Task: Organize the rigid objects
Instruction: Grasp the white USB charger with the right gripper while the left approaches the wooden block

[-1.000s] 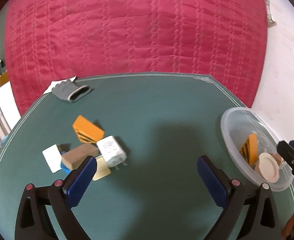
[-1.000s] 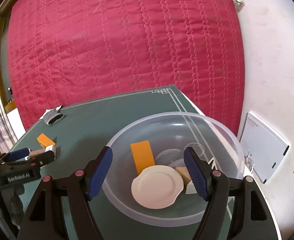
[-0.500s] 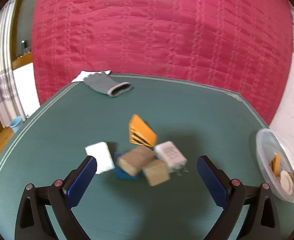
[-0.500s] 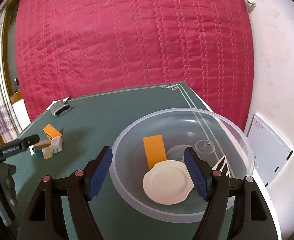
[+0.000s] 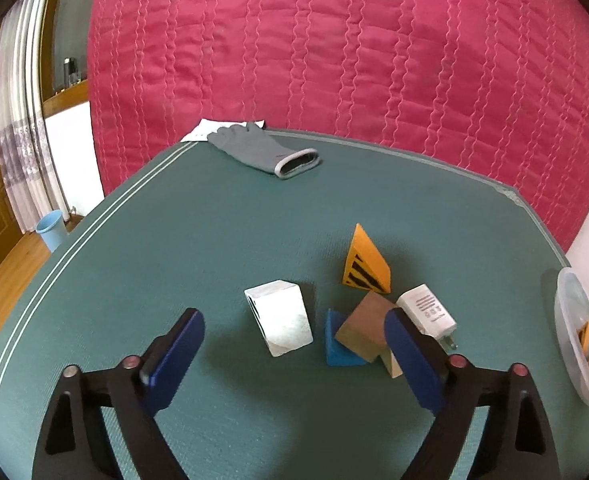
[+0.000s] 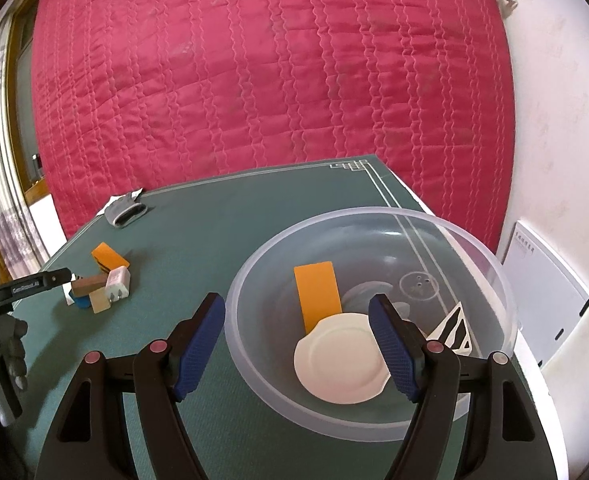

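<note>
My left gripper (image 5: 294, 344) is open and empty, low over the green table, with a white block (image 5: 280, 322) between its fingers. To its right lie a blue block (image 5: 334, 350), a brown block (image 5: 364, 330), a tan block (image 5: 390, 364), a white charger (image 5: 428, 314) and an orange striped wedge (image 5: 364, 262). My right gripper (image 6: 296, 336) is open and empty over the near rim of a clear bowl (image 6: 490, 272). The bowl holds an orange block (image 6: 318, 292), a white plate (image 6: 340, 364) and a striped piece (image 6: 454, 328).
A grey glove (image 5: 264, 150) lies on white paper at the table's far edge. A red quilted hanging (image 5: 334, 48) stands behind the table. A blue bin (image 5: 50, 230) sits on the floor at the left. A white wall panel (image 6: 542, 284) is right of the bowl.
My left gripper has swung left, away from the bowl, and moved in over the loose blocks; the white block now sits between its fingers. My right gripper has drifted slightly over the bowl.
</note>
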A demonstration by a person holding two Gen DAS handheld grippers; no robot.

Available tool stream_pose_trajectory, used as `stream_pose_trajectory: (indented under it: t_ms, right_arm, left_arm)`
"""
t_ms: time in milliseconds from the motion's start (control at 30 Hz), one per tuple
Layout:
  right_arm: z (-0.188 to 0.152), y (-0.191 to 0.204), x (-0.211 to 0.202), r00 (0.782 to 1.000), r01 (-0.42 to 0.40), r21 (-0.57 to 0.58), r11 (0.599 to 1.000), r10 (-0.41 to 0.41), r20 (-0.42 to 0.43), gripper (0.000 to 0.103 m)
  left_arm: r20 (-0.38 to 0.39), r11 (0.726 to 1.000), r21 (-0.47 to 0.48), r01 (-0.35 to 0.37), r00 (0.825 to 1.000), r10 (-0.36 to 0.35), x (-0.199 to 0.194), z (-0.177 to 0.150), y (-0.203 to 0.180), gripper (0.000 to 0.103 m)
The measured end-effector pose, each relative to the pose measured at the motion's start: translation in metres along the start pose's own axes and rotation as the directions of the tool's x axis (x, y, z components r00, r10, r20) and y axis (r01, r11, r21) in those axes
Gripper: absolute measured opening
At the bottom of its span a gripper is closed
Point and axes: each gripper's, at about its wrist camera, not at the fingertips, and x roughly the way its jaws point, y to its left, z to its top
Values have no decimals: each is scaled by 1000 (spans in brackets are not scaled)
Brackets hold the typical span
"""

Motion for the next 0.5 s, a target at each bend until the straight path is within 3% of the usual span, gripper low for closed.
stream_pose_trajectory:
  t_ms: [500]
  right_arm:
    - [-10,27,2,994,-86,-37,996,84,-72,75]
  left_arm:
    - [-88,998,-17,64,994,-66,23,15,14,72]
